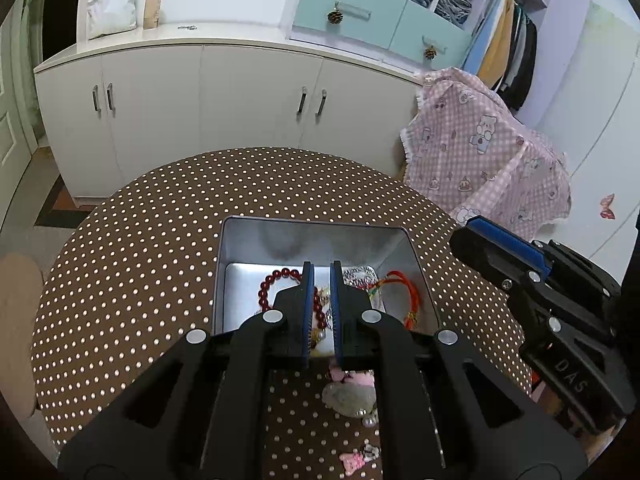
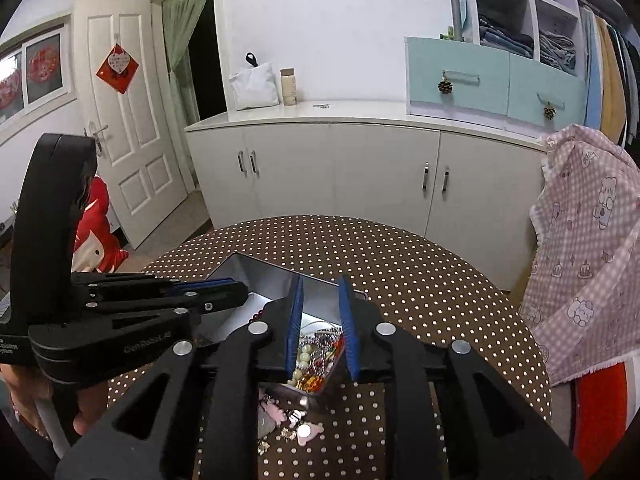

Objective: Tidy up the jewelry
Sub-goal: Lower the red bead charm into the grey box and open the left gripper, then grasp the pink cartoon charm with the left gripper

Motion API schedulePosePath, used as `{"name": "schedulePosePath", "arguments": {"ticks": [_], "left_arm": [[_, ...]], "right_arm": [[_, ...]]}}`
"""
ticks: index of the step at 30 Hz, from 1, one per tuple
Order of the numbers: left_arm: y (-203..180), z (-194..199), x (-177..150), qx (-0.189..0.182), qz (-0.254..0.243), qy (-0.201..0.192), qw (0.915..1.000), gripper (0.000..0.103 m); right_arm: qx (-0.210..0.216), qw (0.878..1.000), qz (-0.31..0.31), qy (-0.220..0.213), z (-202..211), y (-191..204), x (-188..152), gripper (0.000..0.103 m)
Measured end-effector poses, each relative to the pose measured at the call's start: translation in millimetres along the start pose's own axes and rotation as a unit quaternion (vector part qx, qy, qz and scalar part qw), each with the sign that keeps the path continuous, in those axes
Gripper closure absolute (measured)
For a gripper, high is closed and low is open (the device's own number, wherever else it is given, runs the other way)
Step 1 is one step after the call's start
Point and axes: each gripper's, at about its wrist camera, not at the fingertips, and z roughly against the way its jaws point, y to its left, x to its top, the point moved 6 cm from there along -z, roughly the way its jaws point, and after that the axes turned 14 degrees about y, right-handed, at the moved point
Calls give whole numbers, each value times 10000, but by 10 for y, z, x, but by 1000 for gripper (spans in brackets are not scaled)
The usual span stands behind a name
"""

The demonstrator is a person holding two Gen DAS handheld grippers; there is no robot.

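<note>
Left wrist view: left tongs (image 1: 320, 270) nearly closed, only a thin slit between the blue pads, nothing visibly pinched, hanging over the near part of the open metal tin (image 1: 240, 240). Inside the tin: a dark red bead bracelet (image 1: 276, 280), a red cord bracelet (image 1: 404, 288), some silvery chain between them. Loose on the dotted tabletop (image 1: 140, 260) just in front of the tin: a pale jade-like pendant (image 1: 348, 398) and small pink charms (image 1: 354, 460), not yet put away. Right tongs (image 1: 496, 244) off at the right edge, beyond the tin's right wall.

Right wrist view: right tongs (image 2: 322, 284) slightly apart with an empty gap, poised above the tin's (image 2: 256, 272) near corner, where pearls, chain and orange beads lie heaped. Left tongs (image 2: 224, 292) reaching in from the left over the tin. More pink charms (image 2: 308, 432) and small metal bits on the tabletop below the corner.

Judged step: fetching the leftover pieces outside the tin. Best done by widening one pair of tongs, lowering onto a single charm, pinching its flat faces, then lifting clear of the rim before releasing inside. Worth keeping the two pairs apart to avoid knocking the tin.
</note>
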Motion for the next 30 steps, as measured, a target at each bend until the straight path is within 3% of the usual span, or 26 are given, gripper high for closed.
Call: {"name": "schedulePosePath", "arguments": {"ticks": [6, 15, 16, 18, 20, 24, 30], "left_arm": [[-39, 171, -205, 79, -106, -102, 9999, 94], [-60, 207, -617, 133, -186, 71, 9997, 92], [-68, 182, -670, 121, -210, 138, 9996, 87], [-70, 136, -789, 95, -181, 206, 9996, 27], [-60, 176, -894, 146, -92, -66, 9998, 27], [-71, 145, -1021, 23, -56, 58, 10000, 27], [-202, 22, -1237, 173, -269, 202, 9993, 27]], "right_arm": [[64, 10000, -36, 11, 120, 4, -187, 77], [209, 9994, -95, 256, 140, 60, -585, 69], [207, 9993, -84, 294, 132, 67, -627, 69], [201, 9990, -101, 381, 110, 53, -719, 67], [192, 9987, -139, 450, 94, 24, -782, 67], [222, 9977, -317, 555, 86, -77, -940, 67], [251, 9969, -382, 641, 71, -69, -1118, 66]]}}
